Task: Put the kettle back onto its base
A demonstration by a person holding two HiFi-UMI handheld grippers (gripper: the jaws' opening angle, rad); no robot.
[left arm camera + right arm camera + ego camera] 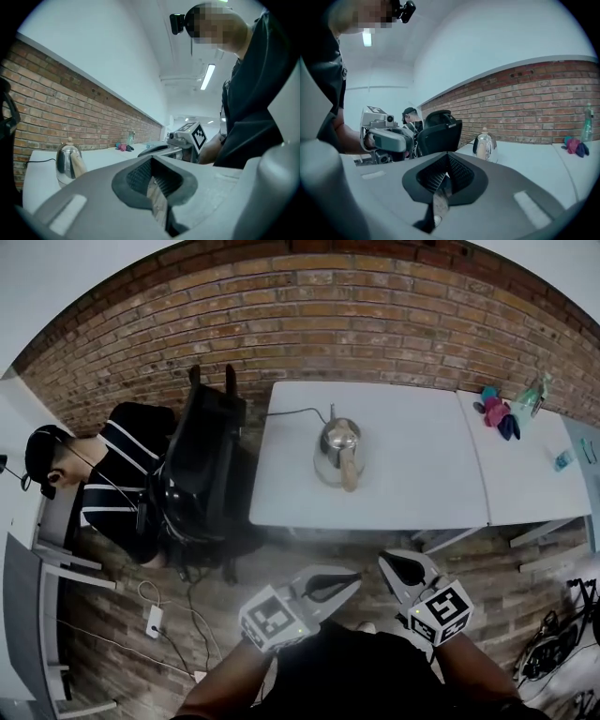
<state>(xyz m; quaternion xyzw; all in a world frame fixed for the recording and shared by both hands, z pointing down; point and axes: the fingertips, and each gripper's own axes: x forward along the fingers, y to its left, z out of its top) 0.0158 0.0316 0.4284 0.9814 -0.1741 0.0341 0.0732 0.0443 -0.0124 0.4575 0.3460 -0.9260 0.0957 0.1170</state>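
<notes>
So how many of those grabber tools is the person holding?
2. The left gripper sits low in the head view's middle, the right gripper just beside it; both shut and empty, short of the table.

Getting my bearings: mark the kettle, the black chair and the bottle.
kettle (pixel 336 454), head view, steel body.
black chair (pixel 210 442), head view, backrest.
bottle (pixel 587 123), right gripper view, its body.

A kettle (pixel 337 451) stands on a white table (pixel 422 474) by a brick wall (pixel 328 315), with its cord (pixel 295 412) running toward the left edge. The left gripper (pixel 354 581) and right gripper (pixel 386 563) hang over the floor, jaws together, well short of the table. At left a person (pixel 112 474) sits beside a black chair (pixel 211 446).
</notes>
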